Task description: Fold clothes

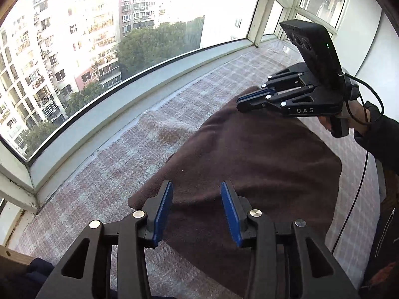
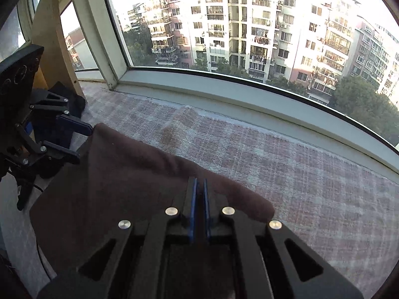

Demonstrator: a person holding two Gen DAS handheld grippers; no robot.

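A brown garment [image 1: 249, 164] lies spread on a pink checked blanket [image 1: 124, 154]. In the left wrist view my left gripper [image 1: 197, 186] stands open over the garment's near left corner; its blue pads [image 1: 163, 211] are apart and do not press the cloth. My right gripper [image 1: 240, 103] is shut at the far corner, and the cloth rises to it like a tent. In the right wrist view, the right gripper [image 2: 198, 182] has its pads together on the raised edge of the brown garment [image 2: 119, 174]. The left gripper [image 2: 84, 144] is at the other corner, jaws apart.
A grey window sill [image 2: 224, 92] and large panes border the blanket's far side. A wooden board [image 2: 49, 37] and a dark bundle of cloth [image 2: 72, 99] stand at the left end. A person's hand in a dark sleeve [image 1: 374, 134] holds the right gripper, with a cable [image 1: 359, 186] trailing.
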